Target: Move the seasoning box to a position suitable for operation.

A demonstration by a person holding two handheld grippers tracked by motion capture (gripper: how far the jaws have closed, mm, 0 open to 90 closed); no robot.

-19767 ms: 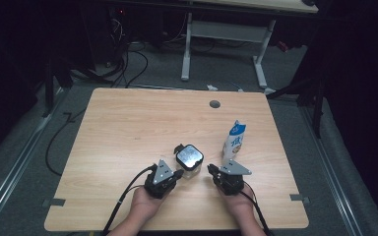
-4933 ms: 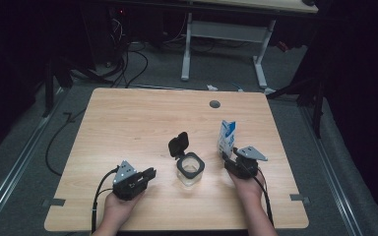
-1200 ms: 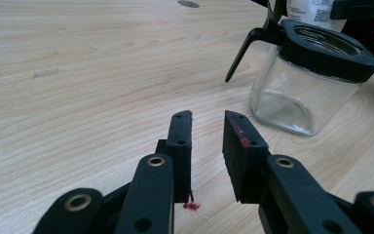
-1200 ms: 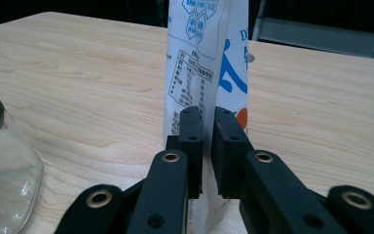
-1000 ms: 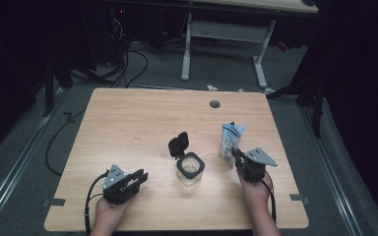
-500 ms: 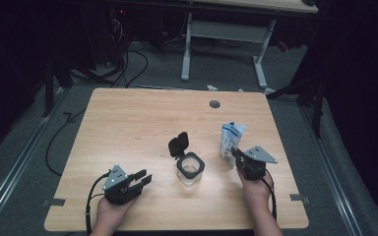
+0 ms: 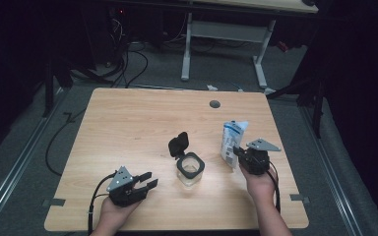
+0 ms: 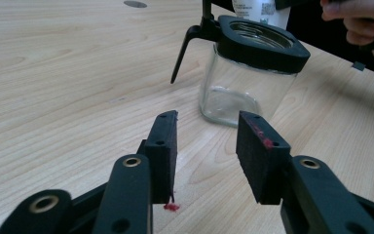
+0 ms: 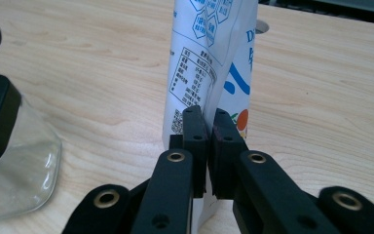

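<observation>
A clear glass jar point(image 7: 191, 167) with a black rim stands mid-table, its black flip lid point(image 7: 178, 144) raised. Low and to its left my left gripper point(image 7: 149, 179) lies in a hand. In the left gripper view this gripper point(image 8: 207, 119) is open with only bare wood between its pads, the jar point(image 8: 243, 83) stands a little ahead, and the jaws have just been opening. To the right an upright white printed pouch point(image 7: 232, 140) stands on the table. My right gripper point(image 7: 240, 153) is shut on its lower edge. In the right gripper view the gripper point(image 9: 207, 114) pinches the pouch point(image 9: 209, 53).
The wooden table point(image 7: 128, 123) has a round cable hole point(image 7: 214, 103) near its far edge. Beyond it stand a white desk frame point(image 7: 226, 34) and floor cables point(image 7: 128, 54). The jar point(image 9: 9, 161) sits left of the pouch in the right gripper view.
My left gripper's jaws stand wider apart than a second ago. The right gripper keeps its hold on the pouch and has barely shifted.
</observation>
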